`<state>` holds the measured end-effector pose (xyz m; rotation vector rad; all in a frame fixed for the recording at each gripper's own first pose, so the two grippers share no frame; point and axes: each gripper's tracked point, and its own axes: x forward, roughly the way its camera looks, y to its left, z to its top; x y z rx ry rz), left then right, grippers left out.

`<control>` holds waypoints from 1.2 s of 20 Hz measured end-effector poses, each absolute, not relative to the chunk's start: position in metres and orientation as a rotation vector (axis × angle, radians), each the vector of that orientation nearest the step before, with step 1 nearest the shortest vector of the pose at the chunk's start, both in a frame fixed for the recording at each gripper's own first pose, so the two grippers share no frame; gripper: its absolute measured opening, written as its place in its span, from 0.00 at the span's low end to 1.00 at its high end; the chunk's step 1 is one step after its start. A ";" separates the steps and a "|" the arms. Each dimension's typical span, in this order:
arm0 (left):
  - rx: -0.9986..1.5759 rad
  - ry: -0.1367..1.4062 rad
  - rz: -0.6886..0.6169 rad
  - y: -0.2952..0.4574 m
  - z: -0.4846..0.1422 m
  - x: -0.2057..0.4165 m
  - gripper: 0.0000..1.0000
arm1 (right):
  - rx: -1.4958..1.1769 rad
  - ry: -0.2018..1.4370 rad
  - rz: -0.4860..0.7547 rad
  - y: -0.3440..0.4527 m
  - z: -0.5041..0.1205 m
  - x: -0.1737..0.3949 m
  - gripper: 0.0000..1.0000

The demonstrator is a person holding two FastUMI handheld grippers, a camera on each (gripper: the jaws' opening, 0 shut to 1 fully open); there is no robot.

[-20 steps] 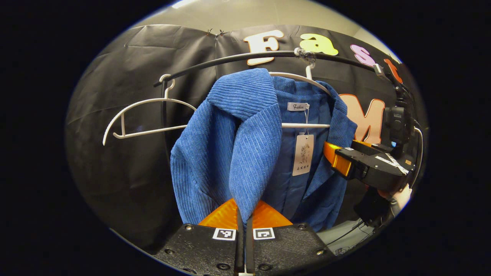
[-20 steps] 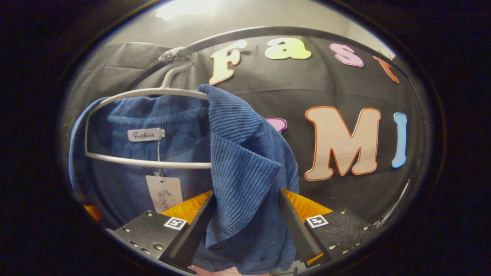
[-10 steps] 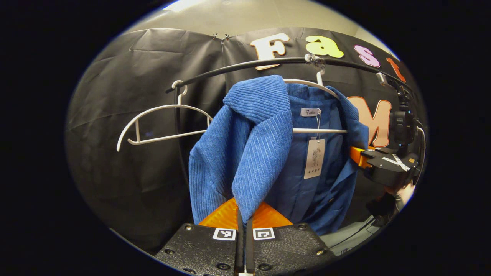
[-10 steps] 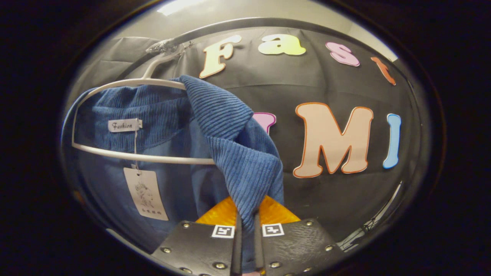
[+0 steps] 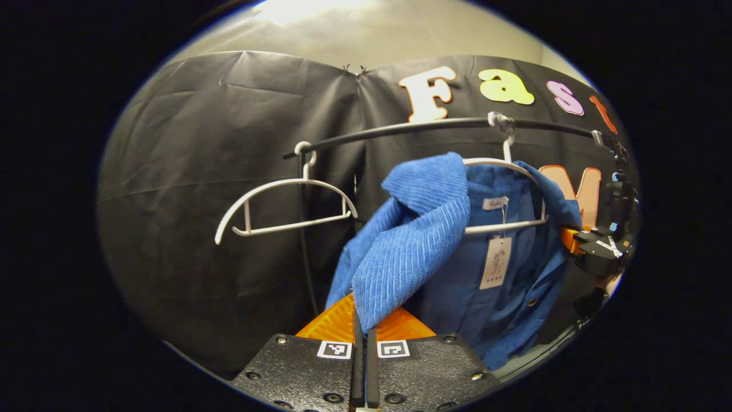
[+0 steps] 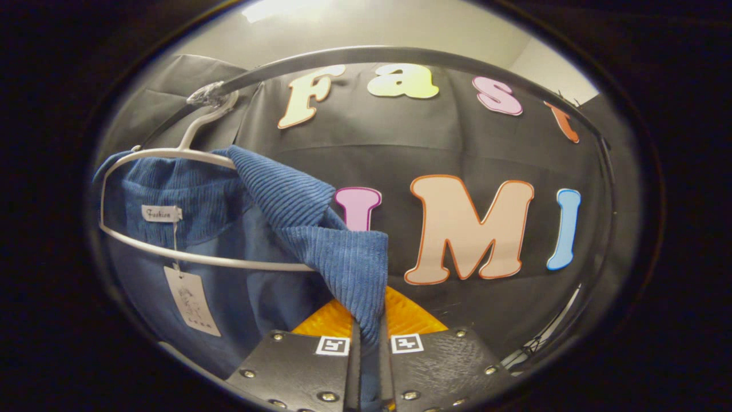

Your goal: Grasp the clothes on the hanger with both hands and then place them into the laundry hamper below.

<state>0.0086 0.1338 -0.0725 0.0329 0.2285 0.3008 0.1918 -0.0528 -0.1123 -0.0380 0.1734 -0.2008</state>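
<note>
1. Here, at the bottom middle of the left gripper view, the left gripper [image 5: 362, 343] has its two fingers pressed tight together on a fold of the blue jacket [image 5: 412, 252].
2. The pinched cloth runs up and to the right from those fingers to the jacket's collar, near the middle of the frame.
3. At the bottom middle of the right gripper view, the right gripper [image 6: 370, 349] is squeezed closed too, with a strip of the jacket [image 6: 320, 229] caught between both fingers.
4. That strip climbs up and to the left, where the jacket hangs on a white hanger [image 6: 171, 154].
5. A paper tag [image 6: 191, 300] dangles inside the jacket, at the lower left of that view.
6. The hanger's hook sits on a dark rail [image 5: 434, 126] that curves across the upper part of the left gripper view.
7. A second white hanger [image 5: 283, 209], bare, hangs on the rail left of the jacket.
8. At the right edge of the left gripper view, the other gripper shows beside the jacket's far side.
</note>
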 end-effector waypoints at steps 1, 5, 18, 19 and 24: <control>0.029 0.221 0.315 0.139 -0.068 0.009 0.01 | -0.039 0.164 -0.208 -0.059 -0.109 0.195 0.12; 0.012 0.197 0.375 0.166 -0.058 0.013 0.02 | -0.042 0.130 -0.230 -0.078 -0.097 0.208 0.12; 0.016 0.142 0.456 0.221 -0.029 0.033 0.02 | -0.050 0.072 -0.246 -0.098 -0.083 0.235 0.12; 0.014 0.149 0.462 0.227 -0.031 0.034 0.02 | -0.052 0.076 -0.248 -0.098 -0.086 0.237 0.12; -0.020 0.199 0.460 0.231 -0.056 0.038 0.02 | -0.067 0.090 -0.239 -0.097 -0.094 0.240 0.12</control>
